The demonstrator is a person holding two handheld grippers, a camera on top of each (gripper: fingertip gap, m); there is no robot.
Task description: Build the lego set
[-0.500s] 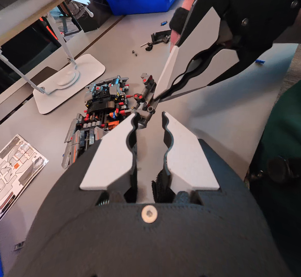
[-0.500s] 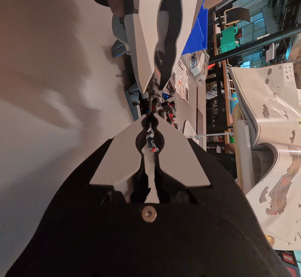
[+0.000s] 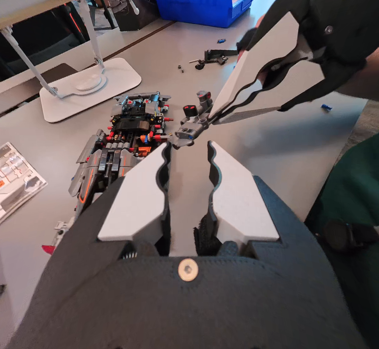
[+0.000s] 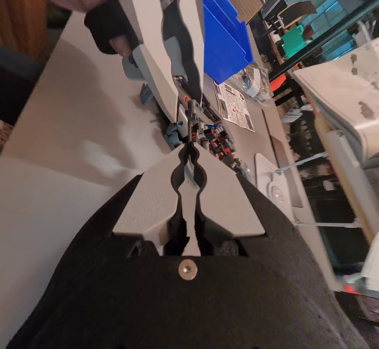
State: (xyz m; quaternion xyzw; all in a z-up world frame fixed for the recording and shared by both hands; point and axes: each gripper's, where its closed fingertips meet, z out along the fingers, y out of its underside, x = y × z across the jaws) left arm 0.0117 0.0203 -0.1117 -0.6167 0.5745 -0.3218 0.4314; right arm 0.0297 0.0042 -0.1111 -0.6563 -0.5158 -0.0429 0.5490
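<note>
A partly built grey, black and orange lego car (image 3: 127,134) lies on the grey table (image 3: 266,154). My right gripper (image 4: 189,147) is shut on a small grey sub-assembly with red pins (image 4: 194,119). In the left wrist view the right gripper (image 3: 211,118) comes in from the upper right and holds the sub-assembly (image 3: 192,125) just right of the car. My left gripper (image 3: 188,146) is open and empty, its fingertips just short of the sub-assembly. In the right wrist view the left gripper (image 4: 187,109) faces mine from above.
A blue bin (image 3: 196,0) stands at the back. A white stand base (image 3: 88,86) is to the left and a sticker sheet (image 3: 16,177) at the left edge. Small loose parts (image 3: 215,58) lie behind and a blue pin (image 3: 326,107) to the right. An open booklet (image 4: 338,93) rests on the stand. My two grippers' fingertips are within a few centimetres of each other.
My left gripper has drawn back from the sub-assembly and its jaws stand a little wider. My right gripper still holds the sub-assembly, now clear of the left fingertips.
</note>
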